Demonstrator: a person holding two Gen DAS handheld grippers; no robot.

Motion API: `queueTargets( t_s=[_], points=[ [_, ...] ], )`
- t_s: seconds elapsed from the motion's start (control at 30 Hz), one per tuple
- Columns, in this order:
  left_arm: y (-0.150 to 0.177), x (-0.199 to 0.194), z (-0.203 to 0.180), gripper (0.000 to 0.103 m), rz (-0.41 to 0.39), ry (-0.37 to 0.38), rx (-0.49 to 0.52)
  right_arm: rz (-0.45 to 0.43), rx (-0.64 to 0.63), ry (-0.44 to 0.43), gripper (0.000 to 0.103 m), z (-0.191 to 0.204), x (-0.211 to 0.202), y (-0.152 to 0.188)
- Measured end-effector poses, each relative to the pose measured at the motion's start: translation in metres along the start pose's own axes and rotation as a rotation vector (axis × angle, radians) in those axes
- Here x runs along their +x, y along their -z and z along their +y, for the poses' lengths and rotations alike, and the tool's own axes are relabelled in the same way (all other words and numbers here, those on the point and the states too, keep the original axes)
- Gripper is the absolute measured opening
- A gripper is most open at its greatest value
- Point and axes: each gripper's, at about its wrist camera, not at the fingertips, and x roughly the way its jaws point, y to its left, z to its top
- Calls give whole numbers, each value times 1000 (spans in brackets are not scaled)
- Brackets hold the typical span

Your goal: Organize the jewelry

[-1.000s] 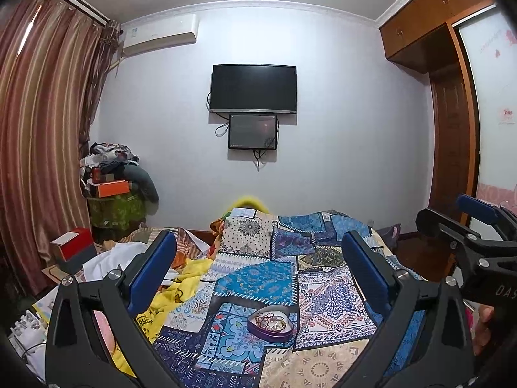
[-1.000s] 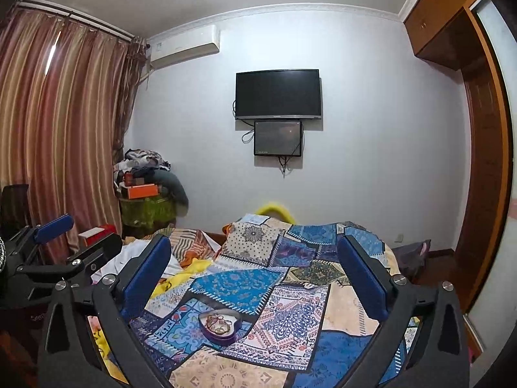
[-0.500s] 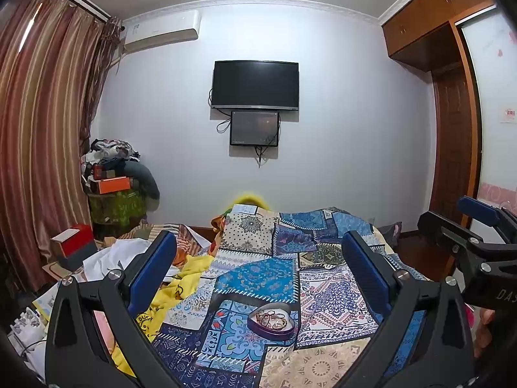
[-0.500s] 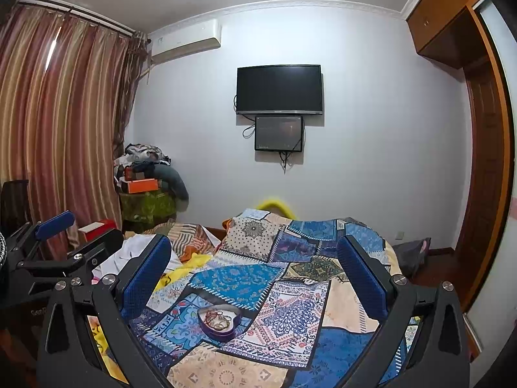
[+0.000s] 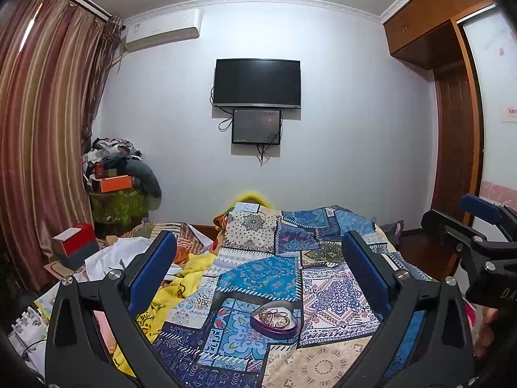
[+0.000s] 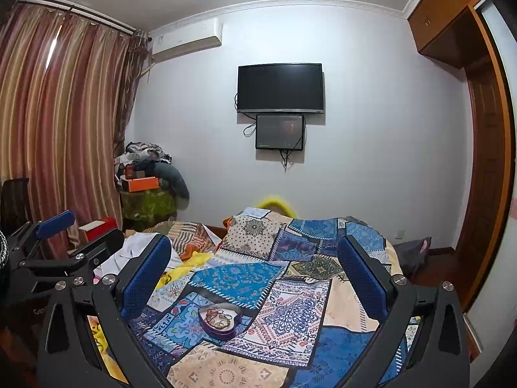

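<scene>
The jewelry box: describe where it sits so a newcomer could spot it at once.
Start at the bed's patchwork quilt, blue and cream. On its near end, on a blue floral patch, sits the heart-shaped box. It is the only hard thing on the quilt: purple walls, open top, gold jewelry tangled inside.

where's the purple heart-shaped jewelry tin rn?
The purple heart-shaped jewelry tin lies open on the blue patchwork quilt, low centre in both wrist views, ahead of the two open grippers, touching neither.

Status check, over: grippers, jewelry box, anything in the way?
Left gripper open, empty. Right gripper open, empty. Heart-shaped jewelry box lidless on patchwork quilt, jewelry inside, untouched. Nothing blocking it.
</scene>
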Motion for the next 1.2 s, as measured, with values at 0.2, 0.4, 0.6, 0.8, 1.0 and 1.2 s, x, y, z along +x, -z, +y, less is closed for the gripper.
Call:
queueTargets(
  t_s=[0.2,0.4,0.6,0.8,1.0,1.2],
  points=[
    [1,0,0,102,2,7,-1,1,1,0,102,1,0,0],
    [1,0,1,102,10,26,1,0,2,1,102,0,0,0],
    [1,1,1,102,16,36,6,3,1,0,102,-1,1,-1],
    [1,1,0,102,17,39,12,2,1,1,102,-1,1,-1],
    [1,1,-1,102,19,39,8,4,1,3,102,-1,1,-1],
    [2,4,2,102,25,41,5,12,3,6,102,-2,4,3]
  ],
)
